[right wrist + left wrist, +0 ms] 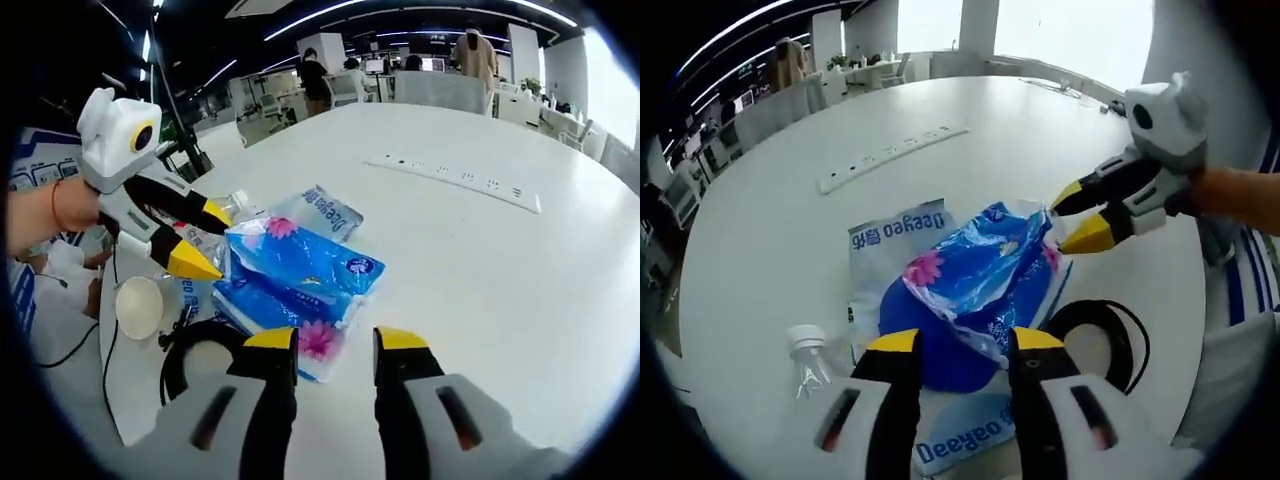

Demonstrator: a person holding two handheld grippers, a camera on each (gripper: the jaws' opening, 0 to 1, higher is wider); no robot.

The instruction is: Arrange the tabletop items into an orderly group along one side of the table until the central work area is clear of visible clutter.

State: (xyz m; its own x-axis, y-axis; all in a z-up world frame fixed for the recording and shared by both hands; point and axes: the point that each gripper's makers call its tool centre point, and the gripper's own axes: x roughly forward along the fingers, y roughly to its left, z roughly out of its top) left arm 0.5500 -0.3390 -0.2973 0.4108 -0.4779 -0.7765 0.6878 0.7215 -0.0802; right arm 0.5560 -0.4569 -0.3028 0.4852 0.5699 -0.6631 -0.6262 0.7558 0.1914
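A blue floral tissue pack (985, 265) (300, 262) lies on top of a white and blue Deeyeo pack (890, 232) (322, 208) on the round white table (970, 130) (480, 260). My left gripper (966, 345) (208, 240) is open, its yellow tips either side of the near edge of the packs. From the opposite side my right gripper (336, 345) (1072, 220) is open too, its tips at the floral pack's corner. A clear plastic bottle (810, 362) lies beside the packs. A black cable coil (1115, 335) (185, 350) rests next to them.
A long white power strip (890, 155) (455, 180) lies further across the table. A white paper cup (138, 305) stands near the table edge by the cable. Desks, chairs and people fill the office beyond the table.
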